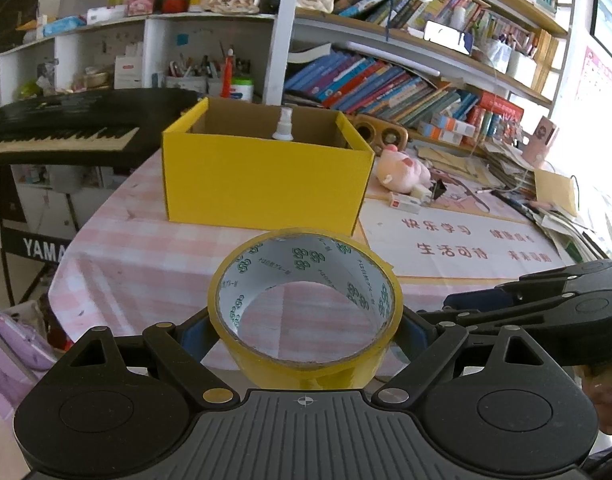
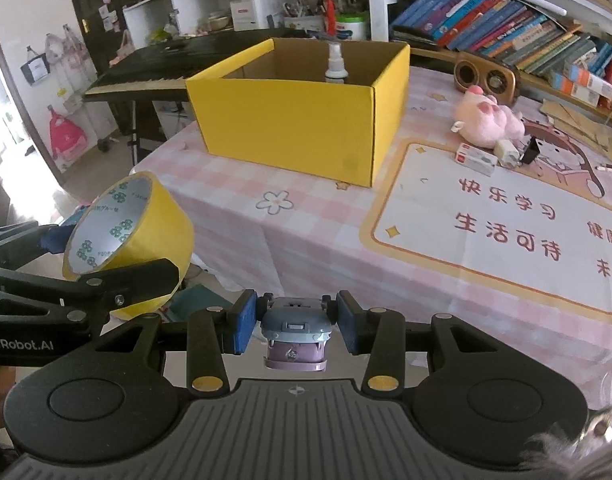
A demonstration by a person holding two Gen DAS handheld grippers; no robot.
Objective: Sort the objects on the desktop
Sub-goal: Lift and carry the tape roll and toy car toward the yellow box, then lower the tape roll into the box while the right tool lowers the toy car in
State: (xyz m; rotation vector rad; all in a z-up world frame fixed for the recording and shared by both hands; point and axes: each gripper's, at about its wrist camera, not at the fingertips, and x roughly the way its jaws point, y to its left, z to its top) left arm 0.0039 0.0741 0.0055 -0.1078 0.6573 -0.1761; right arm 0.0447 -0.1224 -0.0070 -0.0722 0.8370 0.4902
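Yellow tape: the roll [image 1: 306, 312] sits clamped between the blue pads of the left gripper [image 1: 306, 330], its hollow core facing the camera, with the checked cloth visible through it.
Tape from the right view: the roll [image 2: 129, 236] hangs at the left edge, off the near side of the table [image 2: 306, 232], with the left gripper's black arm crossing in front of it.
Left gripper: jaws pressed on either side of the tape, holding it in the air short of the box.
Right gripper: the gripper [image 2: 294, 326] is closed on a small grey and purple toy [image 2: 294, 334], blue pads touching both its sides.
Toy position: between the fingers, low in the right view, above the table's near edge.
Box: the yellow carton [image 1: 265, 176] stands open on the pink checked cloth, straight ahead of the tape and well apart from it.
Inside the box: a white spray bottle [image 1: 282, 124] stands upright near the back wall.
Right of the box: a pink plush [image 2: 488, 122] lies near it, with a small red and white packet [image 2: 476, 156] just in front.
Mat: a printed mat [image 2: 506, 224] with red characters covers the table's right part.
Behind the table: a black keyboard [image 1: 65, 132] to the left, bookshelves [image 1: 406, 84] to the right.
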